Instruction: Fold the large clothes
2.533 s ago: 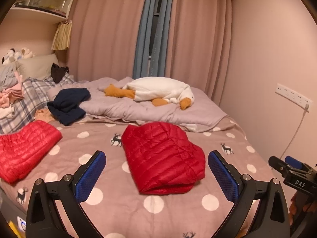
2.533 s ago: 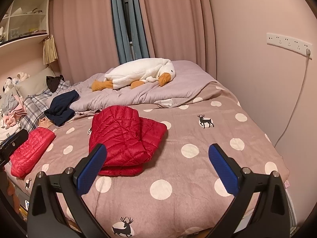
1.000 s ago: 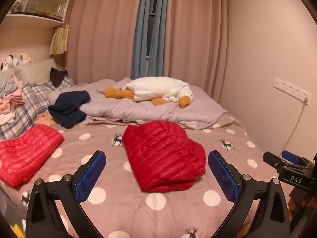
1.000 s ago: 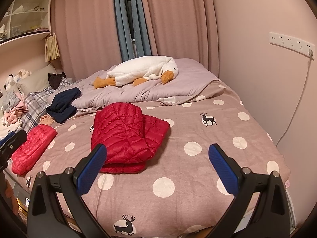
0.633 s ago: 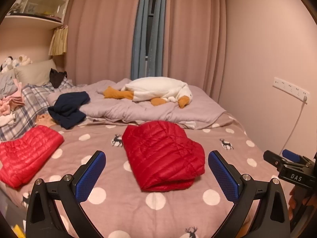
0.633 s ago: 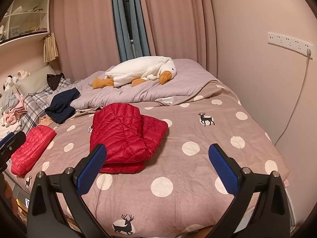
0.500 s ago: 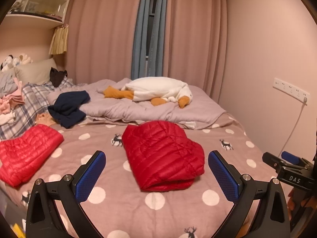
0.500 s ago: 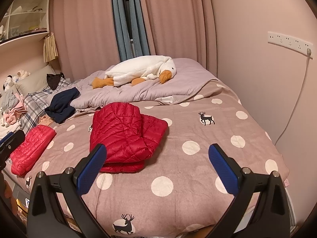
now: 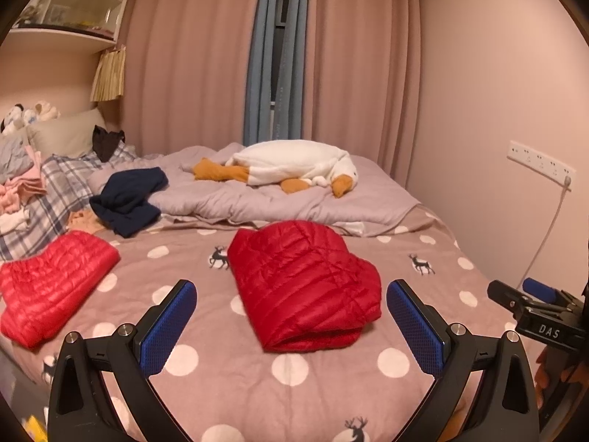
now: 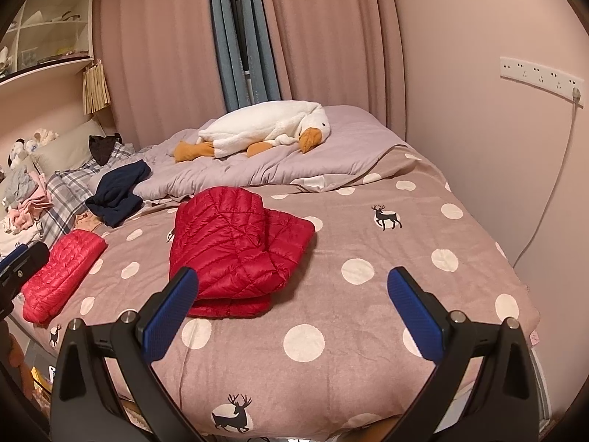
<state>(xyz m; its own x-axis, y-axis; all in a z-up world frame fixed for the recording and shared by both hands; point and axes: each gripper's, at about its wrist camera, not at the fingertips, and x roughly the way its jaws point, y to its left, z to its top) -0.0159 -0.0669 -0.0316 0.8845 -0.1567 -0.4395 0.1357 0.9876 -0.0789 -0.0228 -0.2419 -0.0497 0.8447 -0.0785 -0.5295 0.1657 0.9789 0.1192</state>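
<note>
Now both the left hand-held gripper (image 9: 291, 311) and right hand-held gripper (image 10: 293, 300) gape wide, empty; folded red jacket (image 9: 303, 283) lies on the dotted bedspread (image 10: 368, 294).

The folded red jacket (image 9: 302, 283) is quilted cloth with a faint nylon-like sheen, stitched in puffy channels, and the second red jacket (image 9: 51, 283) at the bed's left edge has the same slick, ribbed finish. Under them the bedspread (image 10: 368, 228) is matt, soft-looking brushed cloth printed with white dots and deer, the lilac duvet (image 9: 294, 199) behind is smooth and crumpled, and the goose toy (image 10: 265, 125) is fluffy white plush with orange felt-like feet. Each gripper, left gripper (image 9: 291, 322) and right gripper (image 10: 292, 315), has matt black plastic arms, silvery metal screw heads and blue pads (image 10: 416, 316) with a fine rough grid texture.
</note>
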